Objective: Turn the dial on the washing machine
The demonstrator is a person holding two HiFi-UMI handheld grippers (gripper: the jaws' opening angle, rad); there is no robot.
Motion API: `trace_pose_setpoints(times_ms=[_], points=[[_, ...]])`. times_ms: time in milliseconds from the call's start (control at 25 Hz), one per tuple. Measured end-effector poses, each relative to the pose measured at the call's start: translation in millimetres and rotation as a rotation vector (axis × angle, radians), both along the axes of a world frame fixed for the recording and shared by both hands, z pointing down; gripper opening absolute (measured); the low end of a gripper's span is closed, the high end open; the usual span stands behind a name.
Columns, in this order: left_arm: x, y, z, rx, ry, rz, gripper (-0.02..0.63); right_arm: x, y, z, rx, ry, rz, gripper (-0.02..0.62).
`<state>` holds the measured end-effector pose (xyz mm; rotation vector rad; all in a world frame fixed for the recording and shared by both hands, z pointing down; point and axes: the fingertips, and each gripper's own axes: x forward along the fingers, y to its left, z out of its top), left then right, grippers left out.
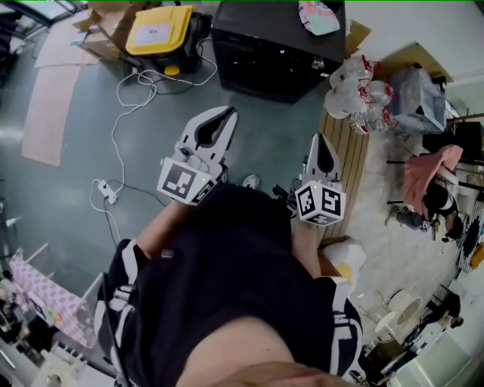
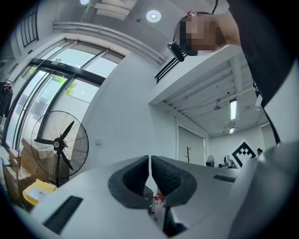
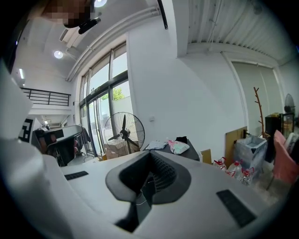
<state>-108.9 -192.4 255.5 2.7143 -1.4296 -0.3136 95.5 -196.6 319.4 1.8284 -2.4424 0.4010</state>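
A black box-shaped machine point(image 1: 272, 49) stands on the floor ahead of me, with a pale patterned bag point(image 1: 318, 17) on its top. I cannot make out a dial on it. My left gripper point(image 1: 224, 113) is held in front of my chest, well short of the machine, its jaws shut on nothing point(image 2: 149, 161). To its right my right gripper point(image 1: 319, 138) is also shut and empty point(image 3: 148, 156). The right gripper view shows the machine's dark top point(image 3: 189, 154) and the bag point(image 3: 177, 147) beyond its jaws.
A yellow-lidded case point(image 1: 159, 30) sits left of the machine. A white cable runs to a power strip point(image 1: 106, 190) on the grey floor. Water bottles point(image 1: 355, 83), a wooden slat board point(image 1: 349, 151) and pink cloth point(image 1: 431, 170) lie to the right. A standing fan point(image 2: 60, 144) stands by the windows.
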Motion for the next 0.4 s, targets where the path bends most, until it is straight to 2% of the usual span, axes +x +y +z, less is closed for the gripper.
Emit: trace_pose_setpoints(times_ms=[400], points=[[-12, -7, -1, 0.004, 0.001, -0.019, 0.035, -7, -1, 2, -0.011, -0.029, -0.006, 0.025]])
